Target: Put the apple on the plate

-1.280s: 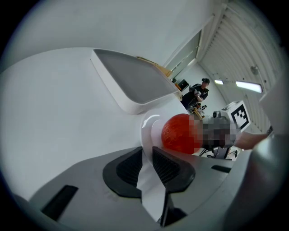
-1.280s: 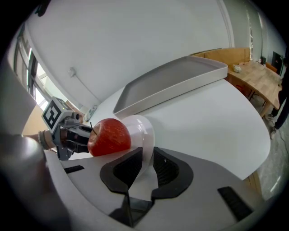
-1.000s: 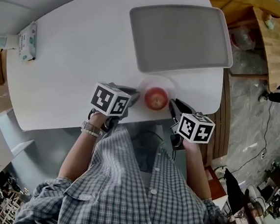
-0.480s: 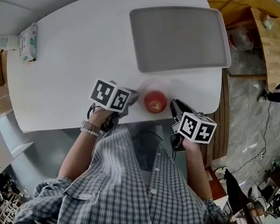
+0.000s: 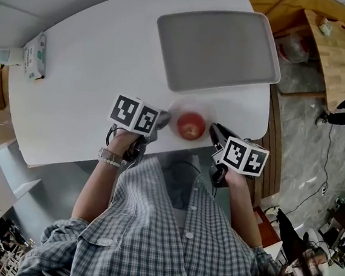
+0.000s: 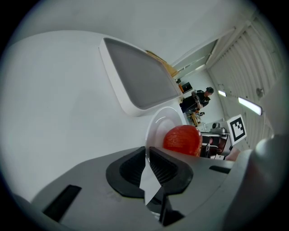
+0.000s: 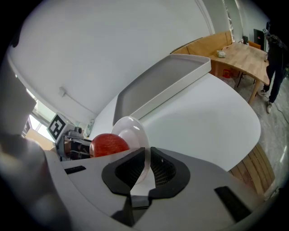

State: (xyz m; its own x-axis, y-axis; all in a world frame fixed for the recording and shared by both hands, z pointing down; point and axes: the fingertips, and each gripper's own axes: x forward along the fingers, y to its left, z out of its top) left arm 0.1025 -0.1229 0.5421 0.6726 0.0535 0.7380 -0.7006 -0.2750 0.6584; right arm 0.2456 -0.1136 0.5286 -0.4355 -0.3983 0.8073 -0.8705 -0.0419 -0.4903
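A red apple (image 5: 190, 126) sits on a small white plate (image 5: 190, 107) near the table's front edge. My left gripper (image 5: 160, 120) is shut on the plate's left rim, and my right gripper (image 5: 214, 132) is shut on its right rim. In the left gripper view the plate (image 6: 159, 127) runs edge-on between the jaws of the left gripper (image 6: 146, 158), with the apple (image 6: 182, 140) just beyond. The right gripper view shows the same from the other side: the plate (image 7: 131, 128), the apple (image 7: 108, 145) and the right gripper (image 7: 146, 166). Whether the plate rests on the table I cannot tell.
A large grey tray (image 5: 217, 48) lies on the white table (image 5: 94, 66) just beyond the plate. A tissue pack (image 5: 34, 57) lies at the table's far left edge. A wooden bench (image 5: 341, 53) stands to the right, beyond the table edge.
Both grippers stay shut on the plate's rim. The left gripper's marker cube has shifted slightly left and away; the plate and apple have barely moved.
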